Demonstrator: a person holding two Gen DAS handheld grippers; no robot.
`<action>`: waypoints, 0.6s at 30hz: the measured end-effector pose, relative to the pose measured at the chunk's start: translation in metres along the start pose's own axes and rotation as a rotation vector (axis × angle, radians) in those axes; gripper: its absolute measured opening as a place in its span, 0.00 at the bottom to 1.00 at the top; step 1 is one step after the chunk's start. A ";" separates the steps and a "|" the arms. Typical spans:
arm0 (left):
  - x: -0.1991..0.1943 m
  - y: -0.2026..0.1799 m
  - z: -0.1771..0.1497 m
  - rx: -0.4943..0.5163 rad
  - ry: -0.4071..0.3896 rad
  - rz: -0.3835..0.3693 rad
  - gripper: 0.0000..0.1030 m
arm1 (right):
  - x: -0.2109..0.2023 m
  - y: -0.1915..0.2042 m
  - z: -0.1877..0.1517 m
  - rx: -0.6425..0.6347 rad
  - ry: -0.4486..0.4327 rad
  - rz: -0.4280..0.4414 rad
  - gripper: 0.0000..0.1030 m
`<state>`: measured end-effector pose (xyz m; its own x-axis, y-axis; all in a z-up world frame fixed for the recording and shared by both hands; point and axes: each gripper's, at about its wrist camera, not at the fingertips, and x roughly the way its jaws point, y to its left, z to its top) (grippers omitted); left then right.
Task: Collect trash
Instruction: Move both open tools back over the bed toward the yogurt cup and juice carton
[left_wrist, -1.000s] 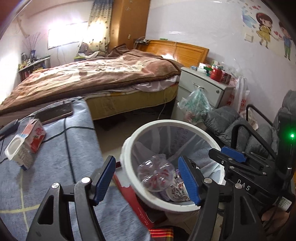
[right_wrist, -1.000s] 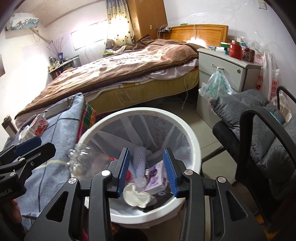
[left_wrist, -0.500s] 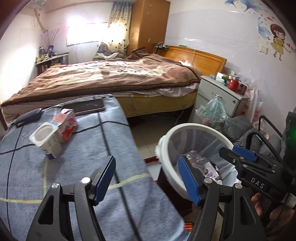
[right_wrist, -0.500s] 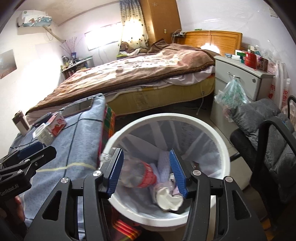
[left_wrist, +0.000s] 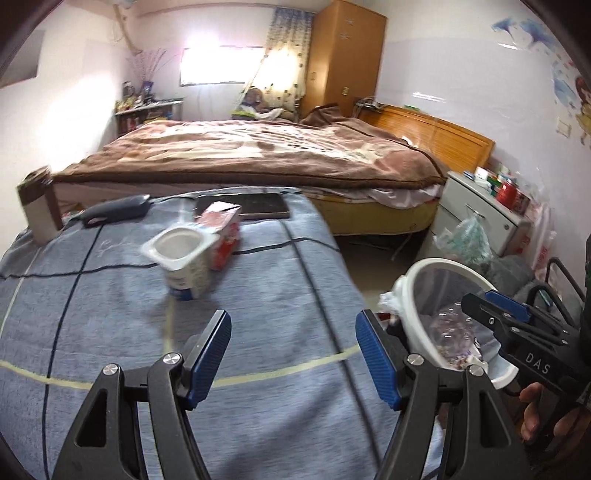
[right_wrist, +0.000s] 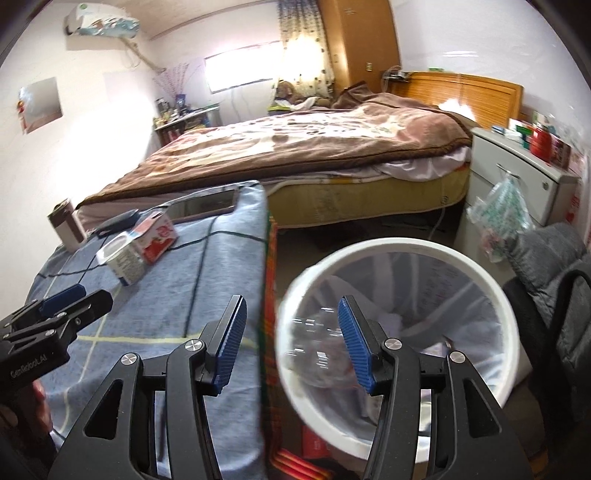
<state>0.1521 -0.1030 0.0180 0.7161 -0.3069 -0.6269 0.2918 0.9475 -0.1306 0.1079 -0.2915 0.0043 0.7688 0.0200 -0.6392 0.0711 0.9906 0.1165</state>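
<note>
A white yogurt cup (left_wrist: 183, 260) stands on the blue-grey table cloth (left_wrist: 110, 332), touching a red and white carton (left_wrist: 223, 230) behind it. Both also show in the right wrist view, the cup (right_wrist: 122, 260) and the carton (right_wrist: 157, 240). My left gripper (left_wrist: 293, 350) is open and empty above the cloth, short of the cup. My right gripper (right_wrist: 291, 341) is open and empty over the edge between the table and the white trash bin (right_wrist: 491, 280). A clear plastic bottle (right_wrist: 314, 343) lies in the bin among other trash.
A dark phone (left_wrist: 247, 205), a black case (left_wrist: 114, 210) and a brown and white box (left_wrist: 37, 210) lie at the table's far side. A bed (left_wrist: 258, 158) stands behind. A white nightstand (right_wrist: 517, 173) and a grey-cushioned chair (right_wrist: 554, 295) stand right of the bin.
The left gripper has swung from above the bin to over the table, facing the cup. The right gripper has opened wider and shifted left. The clear bottle has dropped into the bin.
</note>
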 end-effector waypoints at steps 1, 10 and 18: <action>0.000 0.008 -0.001 -0.014 0.001 0.008 0.70 | 0.002 0.005 0.001 -0.010 0.003 0.008 0.52; 0.001 0.064 -0.004 -0.089 0.015 0.103 0.70 | 0.020 0.040 0.007 -0.069 0.026 0.065 0.52; 0.017 0.092 0.003 -0.111 0.020 0.105 0.72 | 0.038 0.062 0.012 -0.109 0.057 0.090 0.52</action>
<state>0.1927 -0.0210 -0.0023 0.7258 -0.2047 -0.6567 0.1435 0.9787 -0.1465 0.1487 -0.2308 -0.0036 0.7313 0.1138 -0.6724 -0.0681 0.9932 0.0941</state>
